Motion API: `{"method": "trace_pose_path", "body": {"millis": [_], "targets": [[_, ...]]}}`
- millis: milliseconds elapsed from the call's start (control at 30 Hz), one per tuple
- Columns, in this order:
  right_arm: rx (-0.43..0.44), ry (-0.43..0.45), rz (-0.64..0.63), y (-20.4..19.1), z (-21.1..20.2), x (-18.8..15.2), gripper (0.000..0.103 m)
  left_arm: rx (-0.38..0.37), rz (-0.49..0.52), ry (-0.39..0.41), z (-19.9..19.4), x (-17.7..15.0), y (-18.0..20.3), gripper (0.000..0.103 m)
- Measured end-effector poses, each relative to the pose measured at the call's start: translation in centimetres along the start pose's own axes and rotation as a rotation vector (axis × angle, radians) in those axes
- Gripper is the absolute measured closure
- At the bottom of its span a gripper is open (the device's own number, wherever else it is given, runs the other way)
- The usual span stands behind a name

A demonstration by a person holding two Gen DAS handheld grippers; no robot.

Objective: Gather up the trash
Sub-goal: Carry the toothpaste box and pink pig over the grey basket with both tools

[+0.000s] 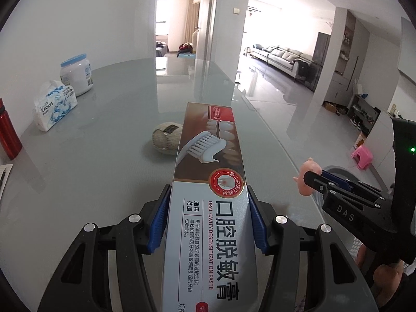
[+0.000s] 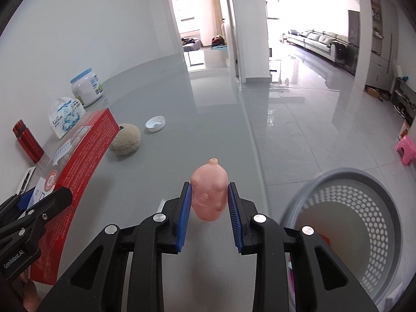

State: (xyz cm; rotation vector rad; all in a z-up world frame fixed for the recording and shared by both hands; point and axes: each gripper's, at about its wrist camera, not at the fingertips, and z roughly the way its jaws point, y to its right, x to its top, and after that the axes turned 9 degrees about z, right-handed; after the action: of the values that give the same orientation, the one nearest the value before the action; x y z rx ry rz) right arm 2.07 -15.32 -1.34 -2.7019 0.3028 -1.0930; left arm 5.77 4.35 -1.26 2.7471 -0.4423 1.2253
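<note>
My left gripper is shut on a long toothpaste box and holds it above the grey table. The box also shows in the right wrist view, red side up, at the left. My right gripper is shut on a small pink rubber toy above the table's right edge. The toy and right gripper show in the left wrist view to the right. A grey perforated waste basket stands on the floor below the table edge, right of my right gripper.
On the table lie a beige felt ball, a white jar lid, a tissue pack, a white jar with blue lid and a red bottle. A pink stool stands on the floor.
</note>
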Motion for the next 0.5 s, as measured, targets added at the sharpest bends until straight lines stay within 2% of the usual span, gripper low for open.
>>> {"method": "trace_pose_path", "body": {"millis": [500], "targets": [[-0.195, 0.079, 0.213, 10.6, -5.7, -2.2, 0.075, -0.216, 0.205, -0.024, 2.3, 1.1, 10.7, 0.050]]}}
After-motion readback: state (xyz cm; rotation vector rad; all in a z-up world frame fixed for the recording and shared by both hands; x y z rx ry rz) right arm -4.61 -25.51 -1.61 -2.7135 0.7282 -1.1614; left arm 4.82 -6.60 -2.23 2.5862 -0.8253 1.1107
